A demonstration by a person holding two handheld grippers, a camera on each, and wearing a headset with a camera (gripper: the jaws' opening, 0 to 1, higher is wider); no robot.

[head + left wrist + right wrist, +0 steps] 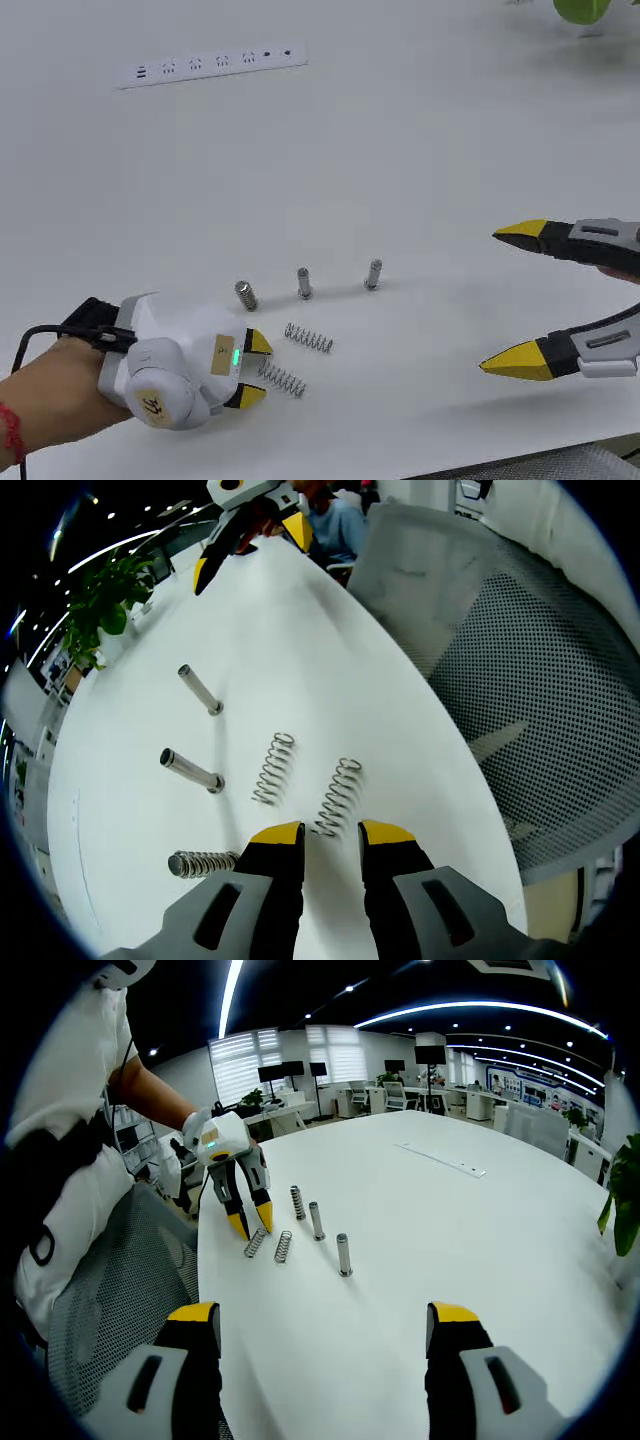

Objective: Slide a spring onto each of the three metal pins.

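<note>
Three short metal pins stand in a row on the white table (420,140). The left pin (246,295) wears a spring; the middle pin (304,283) and right pin (373,274) are bare. Two loose springs lie in front of them, one (308,338) nearer the pins, the other (282,378) nearer the table edge. My left gripper (252,369) is open, low over the table, its yellow tips at the end of the nearer spring (338,796). My right gripper (505,297) hovers wide open far to the right, holding nothing.
A white power strip (210,63) lies at the back left. A green object (580,10) sits at the far right corner. A grey mesh chair (540,680) stands just past the table's near edge.
</note>
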